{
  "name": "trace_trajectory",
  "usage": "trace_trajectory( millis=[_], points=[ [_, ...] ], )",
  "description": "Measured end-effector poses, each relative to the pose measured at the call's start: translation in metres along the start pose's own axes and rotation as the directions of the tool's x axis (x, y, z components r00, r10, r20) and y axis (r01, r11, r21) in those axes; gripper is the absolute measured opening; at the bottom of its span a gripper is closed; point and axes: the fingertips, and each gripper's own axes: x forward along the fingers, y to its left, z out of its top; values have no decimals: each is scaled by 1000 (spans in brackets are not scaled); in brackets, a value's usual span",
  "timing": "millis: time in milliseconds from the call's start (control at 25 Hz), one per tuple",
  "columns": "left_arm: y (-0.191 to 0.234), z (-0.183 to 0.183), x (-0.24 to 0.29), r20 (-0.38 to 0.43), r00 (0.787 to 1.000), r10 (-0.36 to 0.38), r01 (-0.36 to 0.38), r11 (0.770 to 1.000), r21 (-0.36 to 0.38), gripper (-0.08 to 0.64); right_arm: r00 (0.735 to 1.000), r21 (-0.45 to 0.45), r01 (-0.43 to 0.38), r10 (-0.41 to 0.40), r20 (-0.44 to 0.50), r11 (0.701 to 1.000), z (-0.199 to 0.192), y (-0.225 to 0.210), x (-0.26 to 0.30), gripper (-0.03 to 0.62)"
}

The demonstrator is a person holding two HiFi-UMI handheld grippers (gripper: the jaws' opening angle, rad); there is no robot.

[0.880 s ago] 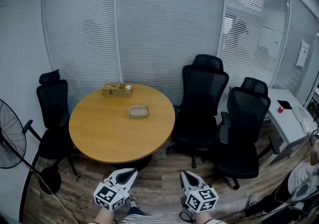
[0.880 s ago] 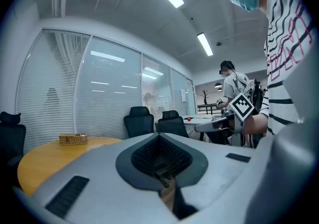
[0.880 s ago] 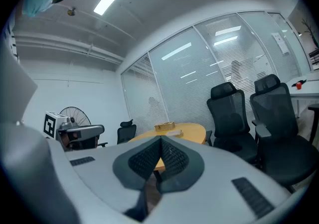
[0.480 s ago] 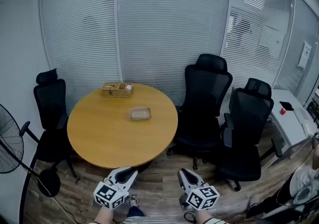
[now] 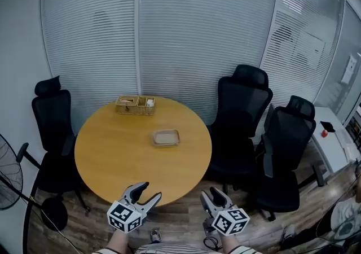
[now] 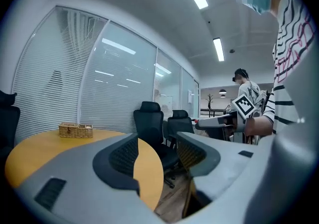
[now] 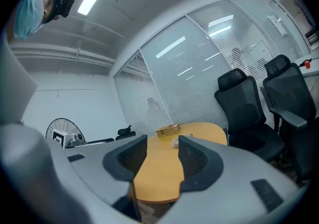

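Holding left tool [image 5: 150,191] and right tool [image 5: 210,193] just off the table's [image 5: 118,151] near edge, both gaping wide and empty. Seeing a tray [image 5: 166,138] near the table's middle, a wicker basket [image 5: 135,105] at its far edge.

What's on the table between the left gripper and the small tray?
Nothing: in the head view, only bare tabletop lies between the left gripper and the tray.

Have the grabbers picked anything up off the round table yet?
Done: nothing that shows; the shallow tray and wicker basket sit untouched on the round table. In hand: the left gripper and right gripper hang open and empty by its near edge. Left: no reach or grip has begun yet.
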Motion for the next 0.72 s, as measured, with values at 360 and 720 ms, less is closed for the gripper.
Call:
trace_trajectory(
  millis=[360,720],
  points=[
    [118,7,5,-13,1000,-22,22,1000,-13,216,999,30,46,-46,3,999,1,22,103,189],
    [191,-1,17,-12,999,-53,52,998,-44,216,992,51,129,-130,11,990,-6,22,154,189]
  ],
)
